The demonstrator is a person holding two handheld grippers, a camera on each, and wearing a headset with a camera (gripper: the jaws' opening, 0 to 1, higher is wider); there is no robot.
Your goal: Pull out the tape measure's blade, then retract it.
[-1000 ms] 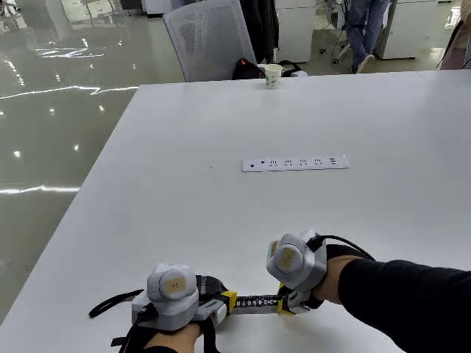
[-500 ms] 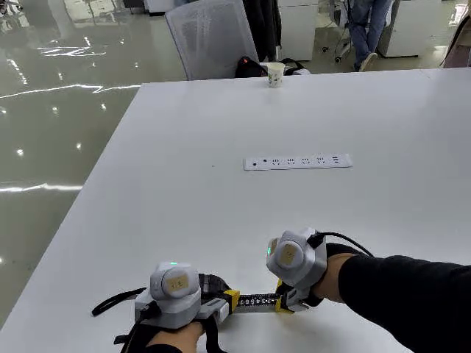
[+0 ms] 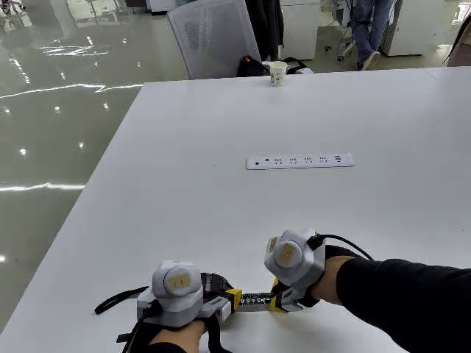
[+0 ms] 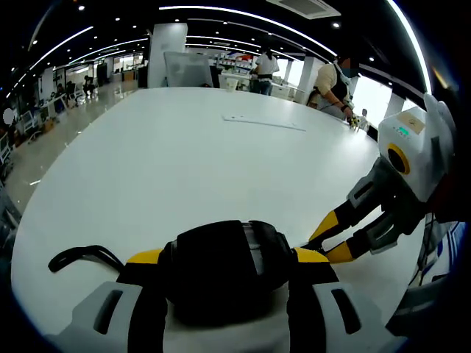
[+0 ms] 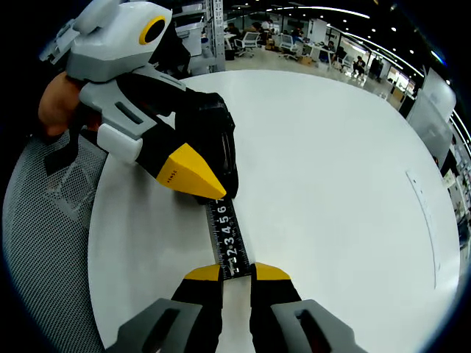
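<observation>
A black tape measure case (image 4: 224, 265) sits at the near table edge, and my left gripper (image 4: 228, 259) is shut on it. In the head view the left gripper (image 3: 228, 298) holds the case (image 3: 213, 285) at the lower left. A short length of black blade (image 5: 226, 239) with white numbers runs from the case (image 5: 210, 143) to my right gripper (image 5: 237, 273), which is shut on the blade's end. In the head view the blade (image 3: 255, 300) spans the small gap to the right gripper (image 3: 275, 303). A black wrist strap (image 3: 118, 300) trails left of the case.
A white power strip (image 3: 299, 160) lies flat mid-table. A paper cup (image 3: 277, 73) stands at the far edge, with a grey mesh chair (image 3: 212, 37) behind it. The white table (image 3: 221, 184) drops off to a shiny floor at the left. A person stands far back.
The visible blade has grown shorter: the right gripper has moved left toward the case. The left gripper has stayed in place on the case.
</observation>
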